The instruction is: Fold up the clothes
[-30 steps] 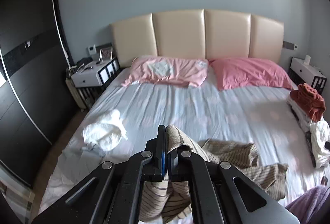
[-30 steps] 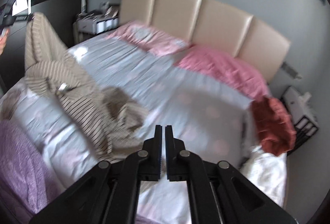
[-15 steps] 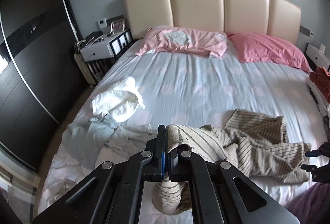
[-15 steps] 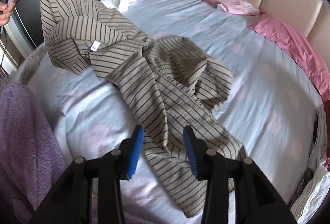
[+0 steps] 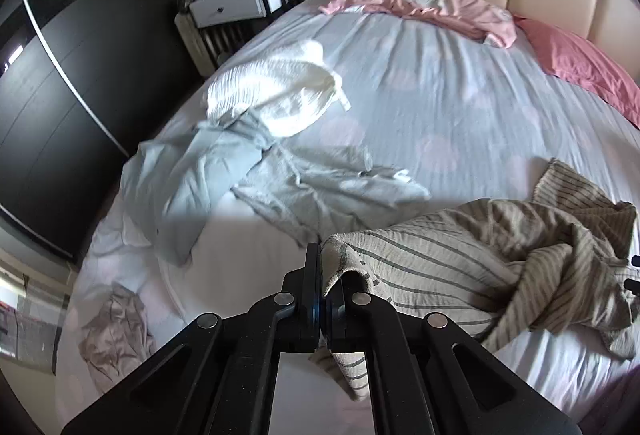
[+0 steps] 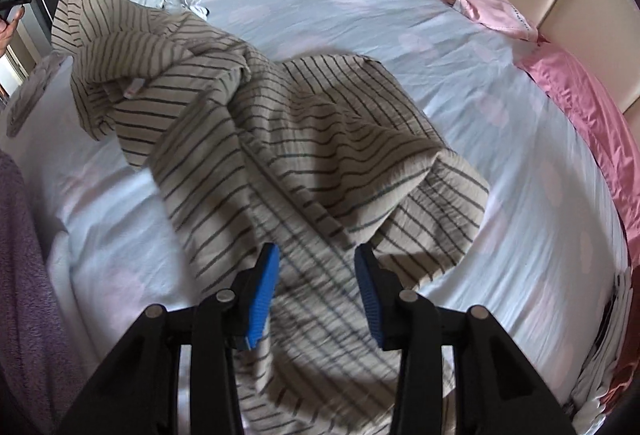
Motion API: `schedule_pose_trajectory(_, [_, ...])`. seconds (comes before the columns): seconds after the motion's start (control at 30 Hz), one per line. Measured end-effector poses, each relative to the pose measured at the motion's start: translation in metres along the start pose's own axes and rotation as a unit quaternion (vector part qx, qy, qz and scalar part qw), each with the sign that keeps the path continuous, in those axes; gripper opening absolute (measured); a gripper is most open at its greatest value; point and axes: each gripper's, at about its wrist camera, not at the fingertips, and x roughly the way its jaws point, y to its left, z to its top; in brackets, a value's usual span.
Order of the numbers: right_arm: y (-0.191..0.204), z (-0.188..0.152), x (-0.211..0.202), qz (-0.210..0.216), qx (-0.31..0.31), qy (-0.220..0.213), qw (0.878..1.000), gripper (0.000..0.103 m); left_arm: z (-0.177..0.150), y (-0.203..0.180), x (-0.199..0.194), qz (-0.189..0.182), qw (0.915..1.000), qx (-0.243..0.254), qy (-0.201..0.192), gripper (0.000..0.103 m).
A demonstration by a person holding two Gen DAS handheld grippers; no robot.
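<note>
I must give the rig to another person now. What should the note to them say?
Left hand-held gripper: shut on a corner of the striped shirt.
Right hand-held gripper: open above the shirt's lower part, gripping nothing.
Shirt lies crumpled on the bed, not yet folded.
White and pale grey clothes also wait unfolded.
Left: spread the shirt flat, then fold.

- Daylight lit the bed (image 5: pixel 460 103) pretty well, soft and cool, prob from the lower left, where the sheet looked blown out white.
- Wardrobe (image 5: pixel 80 87) side stayed dark, w/ a few reflected streaks.
- Striped shirt (image 6: pixel 304 139) caught hard gripper shadows near the bottom, and the cloth was smeared w/ motion blur there.
- Heavy fisheye bend + black vignette at the corners in both views.
</note>
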Motion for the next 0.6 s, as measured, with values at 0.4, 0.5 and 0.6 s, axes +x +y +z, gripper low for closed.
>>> schedule_pose_trajectory(0.4, [-0.038,-0.004,-0.041,0.029,0.011,-0.04,0.999,0.002,0.007,-0.003,0.017,-0.01,1.0,-0.001,0.0,0.001])
schedule_pose_trajectory(0.5, [-0.051,-0.002,-0.061,0.0,0.022,-0.048,0.999,0.002,0.009,-0.01,0.013,-0.013,0.9999,0.003,-0.005,0.001])
schedule_pose_trajectory(0.6, [-0.06,-0.001,-0.067,0.0,0.032,-0.044,0.999,0.002,0.009,-0.017,0.008,-0.011,0.9999,0.009,-0.008,0.001])
